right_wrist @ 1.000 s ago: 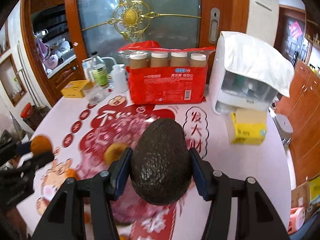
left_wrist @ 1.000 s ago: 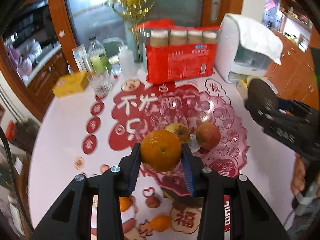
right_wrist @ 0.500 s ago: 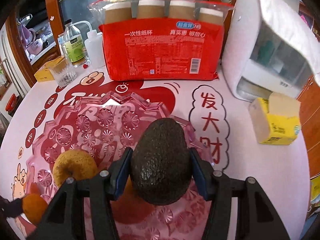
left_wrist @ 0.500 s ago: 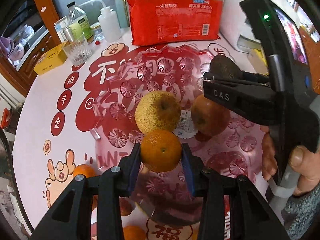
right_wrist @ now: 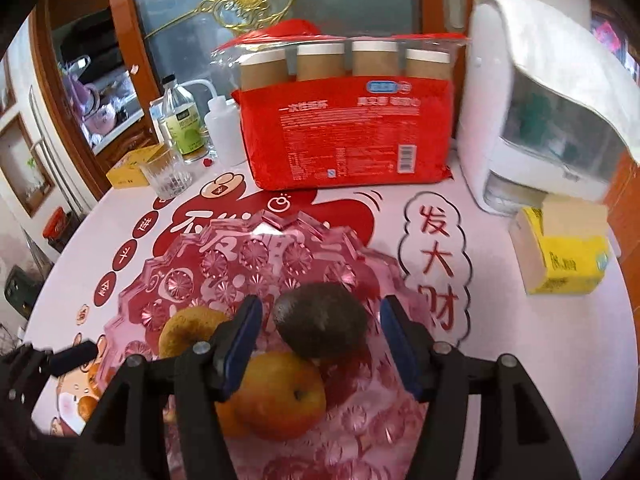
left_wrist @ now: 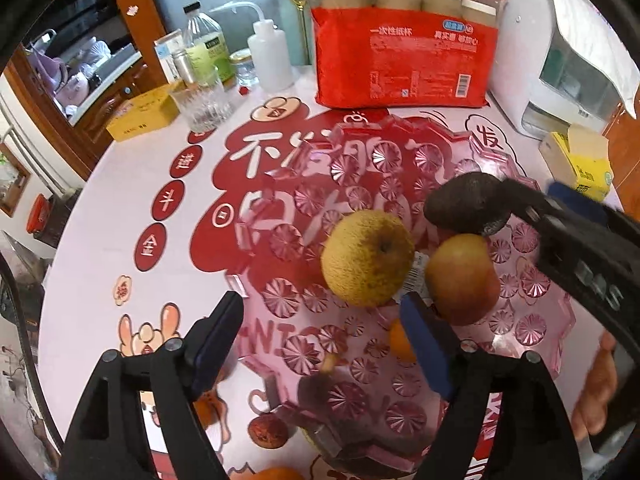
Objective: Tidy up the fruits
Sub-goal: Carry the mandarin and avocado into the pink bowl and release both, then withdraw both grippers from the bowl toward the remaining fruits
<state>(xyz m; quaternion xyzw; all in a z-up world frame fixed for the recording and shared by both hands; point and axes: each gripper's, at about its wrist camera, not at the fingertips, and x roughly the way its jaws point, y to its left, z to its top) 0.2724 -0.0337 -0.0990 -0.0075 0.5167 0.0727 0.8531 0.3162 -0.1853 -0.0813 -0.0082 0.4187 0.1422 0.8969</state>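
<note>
A pink glass fruit tray [left_wrist: 360,168] [right_wrist: 248,256] sits on the round table. In it lie a yellow-brown pear [left_wrist: 366,258] [right_wrist: 180,330], a red-yellow apple [left_wrist: 464,278] [right_wrist: 280,394], a dark avocado [left_wrist: 464,204] [right_wrist: 322,326] and a small orange [left_wrist: 398,338], partly hidden behind my left finger. My left gripper [left_wrist: 320,344] is open and empty over the tray's near part. My right gripper [right_wrist: 320,344] is open just above the avocado, which rests loose between its fingers; this gripper shows at the right in the left wrist view [left_wrist: 568,240].
A red pack of paper cups [left_wrist: 404,52] [right_wrist: 348,128], a white dispenser [right_wrist: 552,120], a yellow tissue pack [right_wrist: 560,256], a glass [right_wrist: 166,176] and bottles [right_wrist: 182,120] stand behind the tray. More small oranges [left_wrist: 276,473] lie on the table near my left gripper.
Both grippers have opened. The orange has dropped from my left gripper into the tray, and the avocado has left my right gripper and lies in the tray by the apple.
</note>
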